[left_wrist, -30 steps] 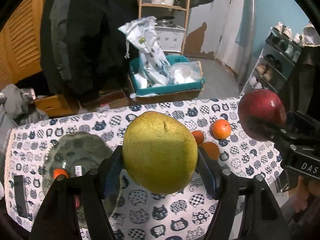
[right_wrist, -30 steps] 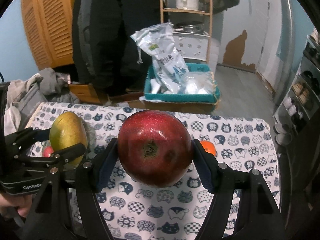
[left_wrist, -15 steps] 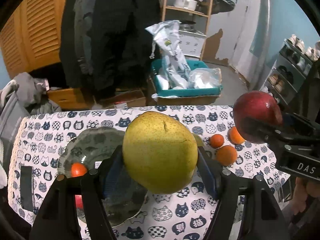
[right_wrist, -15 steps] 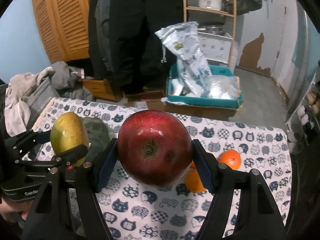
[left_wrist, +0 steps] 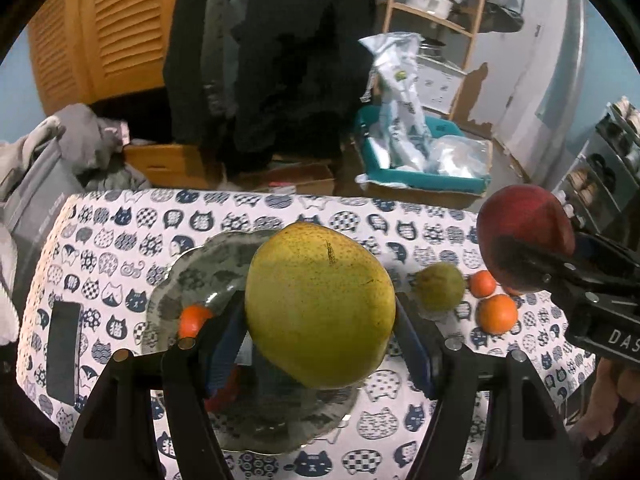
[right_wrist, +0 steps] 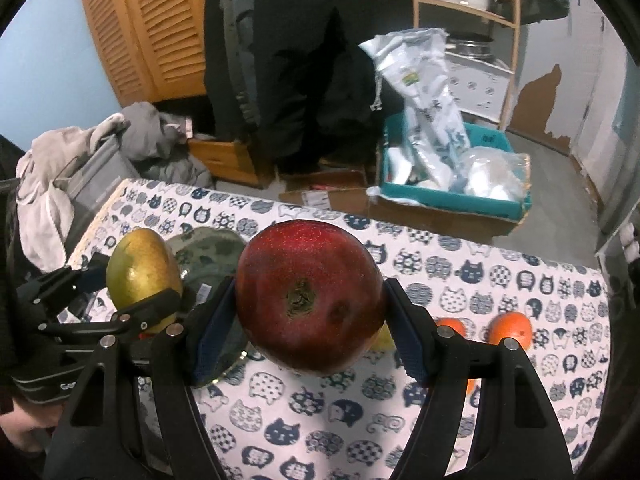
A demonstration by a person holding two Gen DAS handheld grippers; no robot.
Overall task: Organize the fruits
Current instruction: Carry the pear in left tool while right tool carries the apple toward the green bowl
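Note:
My left gripper (left_wrist: 320, 344) is shut on a big yellow-green pear (left_wrist: 318, 306) and holds it above a grey-green plate (left_wrist: 208, 264). An orange (left_wrist: 193, 319) and something red lie on the plate, partly hidden. My right gripper (right_wrist: 310, 336) is shut on a dark red apple (right_wrist: 308, 300) held above the table; the apple also shows at the right of the left wrist view (left_wrist: 524, 236). A small green fruit (left_wrist: 439, 286) and oranges (left_wrist: 497, 314) lie on the cat-print tablecloth (left_wrist: 120, 220), right of the plate.
A dark phone-like slab (left_wrist: 63, 350) lies near the table's left edge. Beyond the far edge stand a teal box with plastic bags (left_wrist: 424, 160), cardboard boxes, hanging dark coats, a clothes pile at left and a shoe rack at right.
Both grippers have moved left with their fruit. The plate has come under the pear, and the oranges have shifted right in both views.

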